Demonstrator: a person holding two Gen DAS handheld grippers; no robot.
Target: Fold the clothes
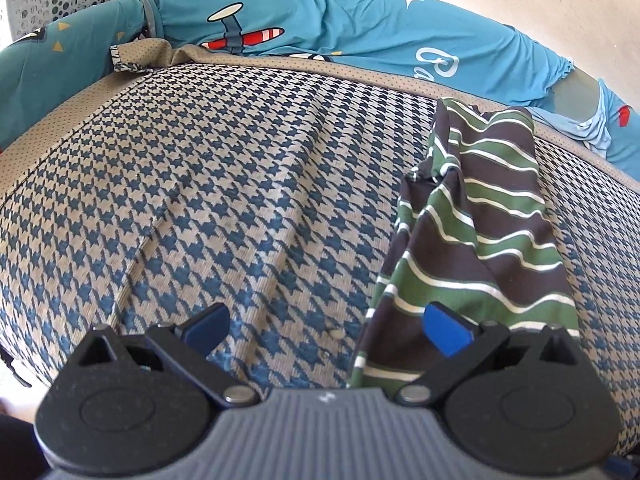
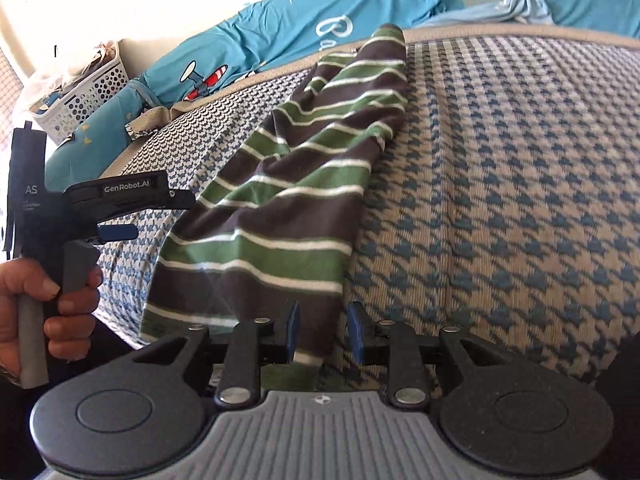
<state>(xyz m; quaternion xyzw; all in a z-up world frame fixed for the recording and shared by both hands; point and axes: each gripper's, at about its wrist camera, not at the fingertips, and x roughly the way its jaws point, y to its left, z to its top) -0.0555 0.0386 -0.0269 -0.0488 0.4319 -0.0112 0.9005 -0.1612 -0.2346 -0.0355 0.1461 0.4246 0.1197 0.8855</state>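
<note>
- Houndstooth blue-and-beige bed cover [image 1: 240, 184] fills both views; it is the work surface.
- Teal cartoon-print quilt [image 1: 320, 16] is bunched along the far edge of the cover; aeroplane and star prints show.
- Striped garment [image 2: 288, 200], dark brown, green and white, lies bunched as a long narrow strip on the cover. Its long axis runs from the near edge toward the quilt; the far end points at the quilt and the near end sits at the grippers.
- White perforated basket [image 2: 88, 96] sits far left, off the bed.
- Left gripper [image 1: 326, 330]: fingers spread wide, nothing between them; right blue pad [image 1: 446, 330] overlaps the garment's near-left edge.
- Right gripper [image 2: 324, 330]: pads narrowly apart, garment's near corner between them; cannot tell if actually pinched.
- Hand [image 2: 52, 300] grips the left gripper's handle.
</note>
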